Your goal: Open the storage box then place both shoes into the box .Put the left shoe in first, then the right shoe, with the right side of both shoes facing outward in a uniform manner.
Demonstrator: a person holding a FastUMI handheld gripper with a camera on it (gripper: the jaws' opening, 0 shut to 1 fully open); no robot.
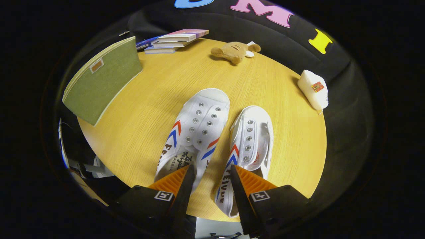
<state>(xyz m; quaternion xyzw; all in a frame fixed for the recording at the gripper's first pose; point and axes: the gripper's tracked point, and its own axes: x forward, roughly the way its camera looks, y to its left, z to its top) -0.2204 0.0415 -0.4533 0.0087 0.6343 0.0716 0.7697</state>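
Note:
Two white canvas shoes with red and blue chevrons lie side by side on the round wooden table (pixel 139 109), toes pointing away from me. The left shoe (pixel 199 122) sits flat, just ahead of my left finger. The right shoe (pixel 249 146) is tipped onto its side, ahead of my right finger, with its heel reaching under it. My gripper (pixel 211 171) hovers above the heels, open, with bare table showing between the fingers. The green storage box (pixel 103 79) stands shut near the table's far left rim.
A stack of books (pixel 174 40) lies at the back beyond the box. A brown plush toy (pixel 235 51) rests at the far edge. A white pouch (pixel 313 89) sits at the right rim. The table's edge is close below the fingers.

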